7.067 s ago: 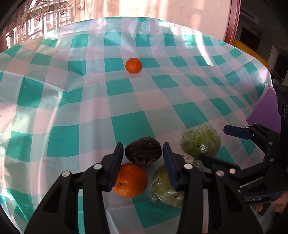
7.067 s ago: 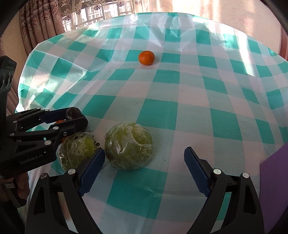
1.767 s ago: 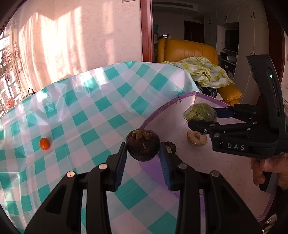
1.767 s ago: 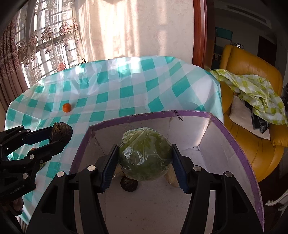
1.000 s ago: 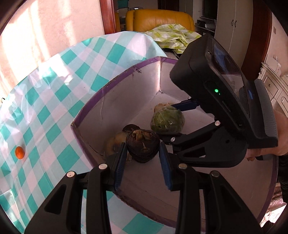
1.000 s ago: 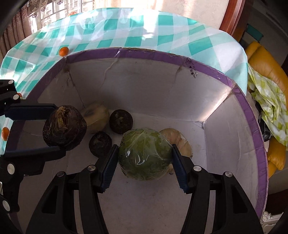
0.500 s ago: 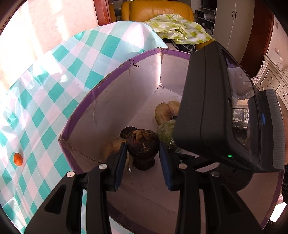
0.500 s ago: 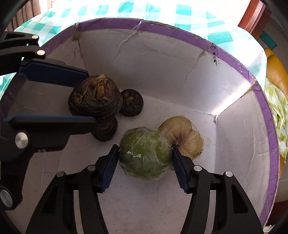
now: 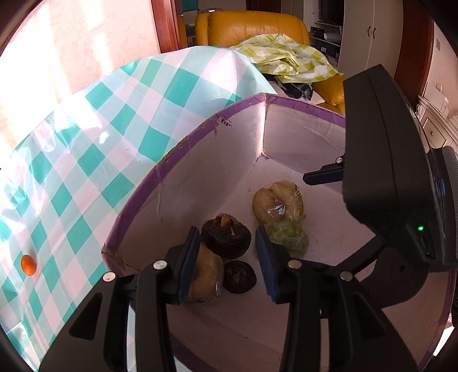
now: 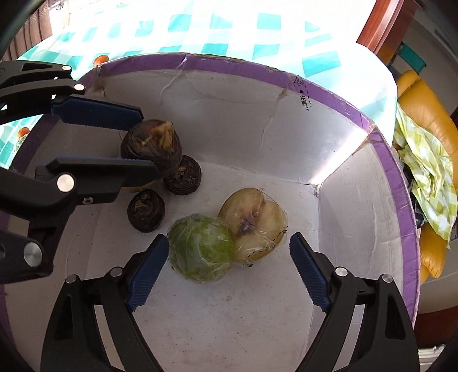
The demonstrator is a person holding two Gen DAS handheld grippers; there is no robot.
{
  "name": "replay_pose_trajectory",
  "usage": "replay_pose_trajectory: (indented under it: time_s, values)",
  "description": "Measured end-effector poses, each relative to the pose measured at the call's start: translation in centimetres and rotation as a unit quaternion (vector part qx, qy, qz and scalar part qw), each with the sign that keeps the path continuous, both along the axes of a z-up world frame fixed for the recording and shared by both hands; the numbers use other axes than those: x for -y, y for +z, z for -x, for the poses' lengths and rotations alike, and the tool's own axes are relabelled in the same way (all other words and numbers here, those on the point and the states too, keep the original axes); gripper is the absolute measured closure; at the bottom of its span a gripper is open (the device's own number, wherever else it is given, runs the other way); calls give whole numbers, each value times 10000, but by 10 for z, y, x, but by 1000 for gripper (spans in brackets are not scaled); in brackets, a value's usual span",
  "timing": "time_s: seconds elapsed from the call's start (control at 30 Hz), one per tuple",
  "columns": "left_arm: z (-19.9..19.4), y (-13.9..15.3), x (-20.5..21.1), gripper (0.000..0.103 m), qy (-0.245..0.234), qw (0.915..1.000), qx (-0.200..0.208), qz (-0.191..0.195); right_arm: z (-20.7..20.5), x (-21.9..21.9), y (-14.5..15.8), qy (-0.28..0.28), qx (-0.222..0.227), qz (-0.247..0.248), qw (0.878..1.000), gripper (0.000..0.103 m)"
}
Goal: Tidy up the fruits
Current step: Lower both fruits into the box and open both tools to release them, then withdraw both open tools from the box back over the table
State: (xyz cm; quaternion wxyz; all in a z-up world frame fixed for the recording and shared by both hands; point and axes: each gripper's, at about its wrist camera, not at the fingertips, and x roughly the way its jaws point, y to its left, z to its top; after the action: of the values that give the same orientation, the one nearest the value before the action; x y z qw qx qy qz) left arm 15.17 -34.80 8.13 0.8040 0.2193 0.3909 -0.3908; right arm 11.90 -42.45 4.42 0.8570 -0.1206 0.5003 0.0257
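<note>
Both grippers reach down into a white box with a purple rim [image 9: 183, 148] [image 10: 229, 64]. My left gripper [image 9: 226, 243] [image 10: 147, 141] has its jaws opening around a large dark brown fruit [image 9: 226, 237] [image 10: 151, 143], which rests on smaller dark fruits [image 10: 181, 176]; thin gaps show beside both pads. My right gripper [image 10: 229, 243] is opening too. The plastic-wrapped green fruit [image 10: 200, 249] [image 9: 289, 237] lies on the box floor by its left pad, far from the right one. A wrapped halved pale fruit [image 10: 254, 223] [image 9: 279, 203] touches the green one.
A yellowish wrapped fruit [image 9: 206, 274] lies under my left finger. Small oranges [image 9: 28, 264] [image 10: 100, 60] sit on the teal-checked tablecloth [image 9: 86, 143] outside the box. A yellow armchair [image 9: 252, 25] with a green-checked cloth [image 9: 286, 57] stands beyond the table.
Both pairs of jaws have spread. The dark fruit has settled onto the smaller dark fruits, and the green fruit has been let go on the box floor.
</note>
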Motion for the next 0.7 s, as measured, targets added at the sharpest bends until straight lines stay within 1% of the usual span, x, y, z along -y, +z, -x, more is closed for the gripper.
replay_pose_trajectory:
  time_s: [0.03, 0.17, 0.27, 0.4, 0.47, 0.57, 0.7]
  values:
    - [0, 2, 0, 51, 1, 10000, 31, 27, 0, 0, 1, -8, 0, -6, 10000, 17]
    - [2, 5, -2, 51, 41, 9999, 121, 5, 2, -1, 1, -17, -20, 84, 10000, 17]
    - [5, 10, -9, 51, 112, 9997, 212, 89, 7, 6, 2, -121, 14, 132, 9998, 17]
    - [7, 18, -23, 51, 204, 9992, 274, 199, 8, 5, 19, -167, 160, 182, 9996, 17]
    - [9, 21, -29, 46, 272, 9988, 295, 281, 5, 12, 23, -260, 212, 344, 9988, 17]
    - [13, 25, -41, 43, 357, 9980, 324, 402, 0, 25, 22, -495, 206, 430, 9976, 17]
    - [23, 29, -59, 43, 398, 9970, 358, 563, -14, 34, 4, -550, -58, 700, 9960, 17]
